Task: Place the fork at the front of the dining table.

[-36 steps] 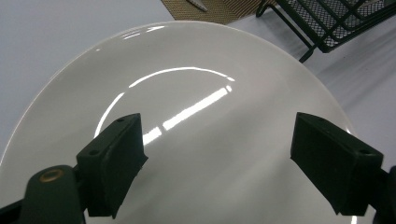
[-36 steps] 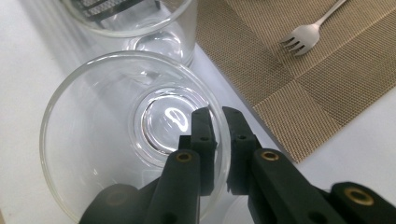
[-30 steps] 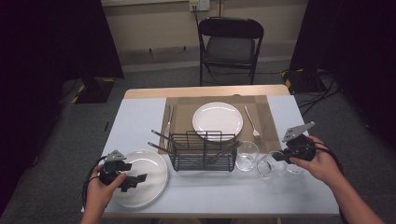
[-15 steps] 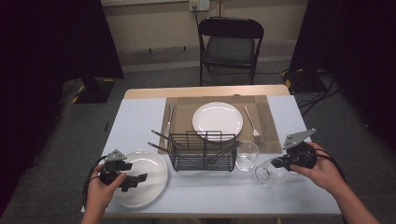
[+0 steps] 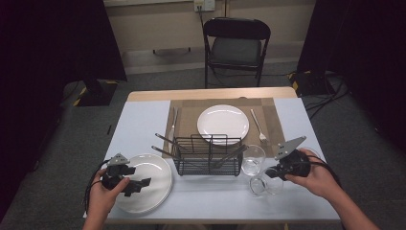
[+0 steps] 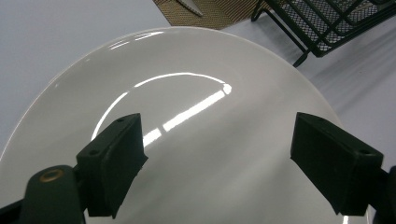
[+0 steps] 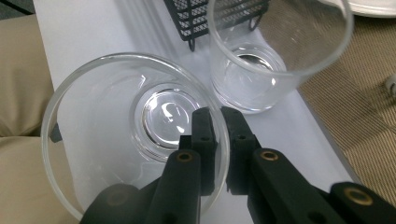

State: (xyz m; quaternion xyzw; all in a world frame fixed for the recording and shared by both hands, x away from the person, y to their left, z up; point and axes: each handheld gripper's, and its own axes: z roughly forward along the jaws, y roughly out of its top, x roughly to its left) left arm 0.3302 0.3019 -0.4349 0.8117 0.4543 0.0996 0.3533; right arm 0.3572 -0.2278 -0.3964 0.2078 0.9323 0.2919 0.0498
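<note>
A clear drinking glass (image 5: pixel 264 185) (image 7: pixel 93 140) hangs tilted over the table's near right edge. My right gripper (image 5: pixel 274 173) (image 7: pixel 218 116) is shut on its rim, one jaw inside and one outside the wall. A second clear glass (image 5: pixel 253 159) (image 7: pixel 261 70) stands upright just beyond it, beside the rack. At the front left, my left gripper (image 5: pixel 139 186) (image 6: pixel 219 140) hovers open over a white plate (image 5: pixel 155 172) (image 6: pixel 187 93), with nothing between its jaws.
A black wire rack (image 5: pixel 208 155) holding cutlery stands mid-table between plate and glasses. Behind it, a brown placemat (image 5: pixel 273 110) carries another white plate (image 5: pixel 223 123), a fork (image 5: pixel 258 127) and a knife (image 5: pixel 173 122). A folding chair (image 5: pixel 237 45) stands beyond the table.
My right gripper has carried the glass toward the table's near edge and slightly left, away from the placemat. The left gripper has stayed in place over the plate.
</note>
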